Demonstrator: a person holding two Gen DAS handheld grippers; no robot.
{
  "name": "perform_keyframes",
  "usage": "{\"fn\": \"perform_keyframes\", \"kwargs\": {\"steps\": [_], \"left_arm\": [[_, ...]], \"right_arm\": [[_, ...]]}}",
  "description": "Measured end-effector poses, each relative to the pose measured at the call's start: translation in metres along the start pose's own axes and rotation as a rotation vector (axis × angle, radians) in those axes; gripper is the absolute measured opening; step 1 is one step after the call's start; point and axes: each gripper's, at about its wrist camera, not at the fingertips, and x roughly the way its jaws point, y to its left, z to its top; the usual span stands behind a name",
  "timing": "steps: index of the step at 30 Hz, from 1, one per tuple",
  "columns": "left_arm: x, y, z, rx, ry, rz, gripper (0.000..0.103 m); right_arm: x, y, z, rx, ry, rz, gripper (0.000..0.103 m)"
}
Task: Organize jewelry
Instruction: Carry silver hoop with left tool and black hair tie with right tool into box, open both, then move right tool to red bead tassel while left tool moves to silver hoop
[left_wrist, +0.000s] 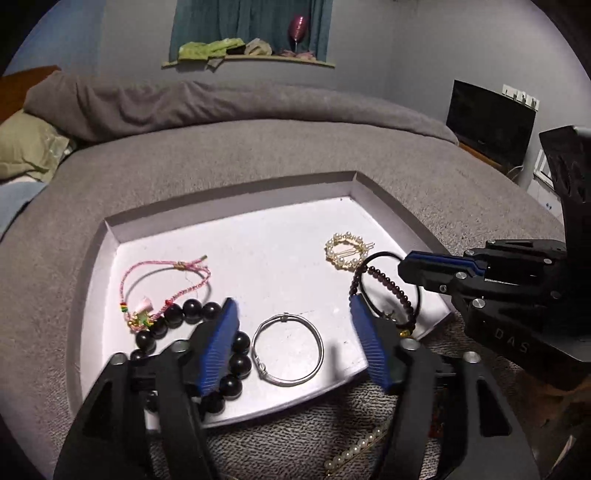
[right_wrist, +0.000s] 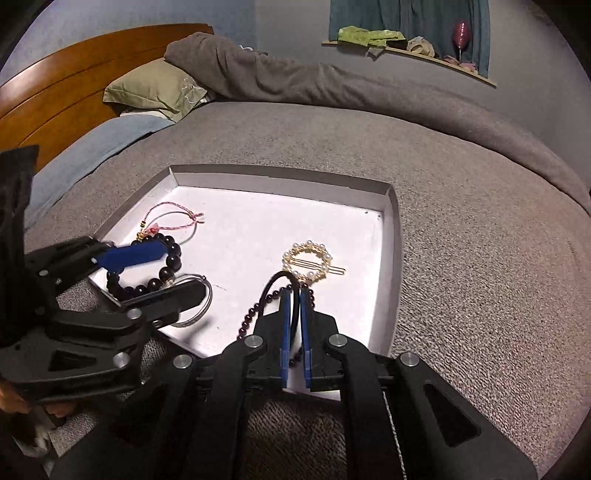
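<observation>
On the bed, tray (left_wrist: 236, 206): white, shallow.
Tray's left: pink cord bracelet (left_wrist: 162, 284), black bead bracelet (left_wrist: 207, 350).
Left hand-held gripper (left_wrist: 291, 339): jaws wide apart, empty, above silver bangle (left_wrist: 288, 350).
Tray's right: pearl hair clip (left_wrist: 347, 251).
Right hand-held gripper (right_wrist: 294, 295): clamped on black cord of dark beaded bracelet (right_wrist: 255, 314).

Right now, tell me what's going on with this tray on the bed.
A person with two handheld grippers is sorting jewelry into a white tray. The right gripper is shut on a black cord with dark red beads, beside the pearl hair clip. The left gripper stands open over the silver bangle.
</observation>
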Motion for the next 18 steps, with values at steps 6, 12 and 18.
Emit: {"fn": "perform_keyframes", "kwargs": {"steps": [6, 12, 18], "left_arm": [[-0.022, 0.001, -0.009, -0.001, -0.047, -0.012, 0.081], [-0.042, 0.008, -0.024, -0.010, -0.082, -0.002, 0.086], [-0.064, 0.023, -0.046, -0.037, -0.113, 0.009, 0.088]], "right_arm": [[-0.023, -0.006, -0.012, 0.024, -0.055, 0.010, 0.023], [-0.051, -0.005, -0.031, 0.048, -0.120, 0.014, 0.033], [-0.069, -0.001, -0.049, 0.064, -0.148, 0.010, 0.037]]}}
